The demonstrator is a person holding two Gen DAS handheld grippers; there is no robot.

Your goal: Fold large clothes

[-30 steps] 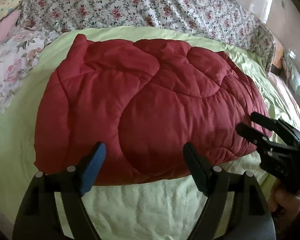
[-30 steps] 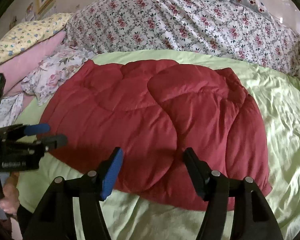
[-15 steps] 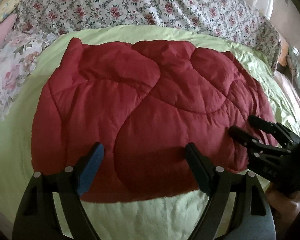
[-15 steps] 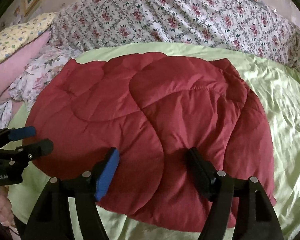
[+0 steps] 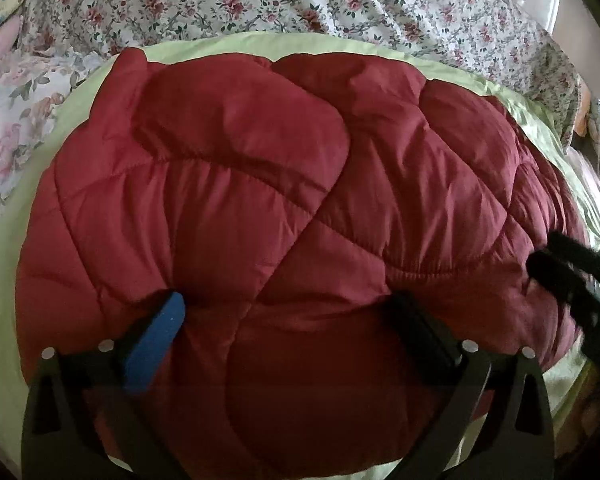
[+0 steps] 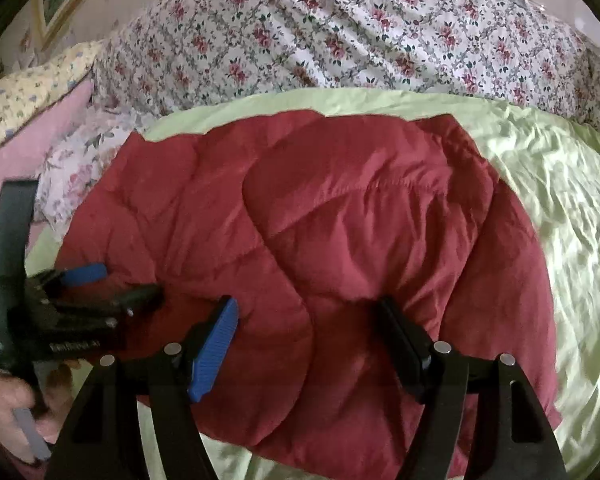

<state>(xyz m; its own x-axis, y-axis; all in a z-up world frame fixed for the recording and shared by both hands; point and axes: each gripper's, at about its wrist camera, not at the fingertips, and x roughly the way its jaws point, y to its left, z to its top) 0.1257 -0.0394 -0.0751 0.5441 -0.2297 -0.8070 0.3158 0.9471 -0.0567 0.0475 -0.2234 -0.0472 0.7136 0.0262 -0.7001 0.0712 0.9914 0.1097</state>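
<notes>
Red quilt [image 5: 260,208] spread on a green sheet [image 6: 560,184], both grippers low over its near edge.

No containers in view. Left gripper [image 5: 296,320] opening, jaws wide apart, tips pushed down into the padded fabric, a broad bulge of quilt between them, pads not pinching it. Right gripper [image 6: 308,320] parted about halfway, tips likewise sunk against the quilt near its front edge, nothing clamped. Floral cover [image 6: 340,32] beyond the sheet; pillows [image 6: 32,92] stacked at far left. A hand [image 6: 8,404] on the left gripper's handle.
</notes>
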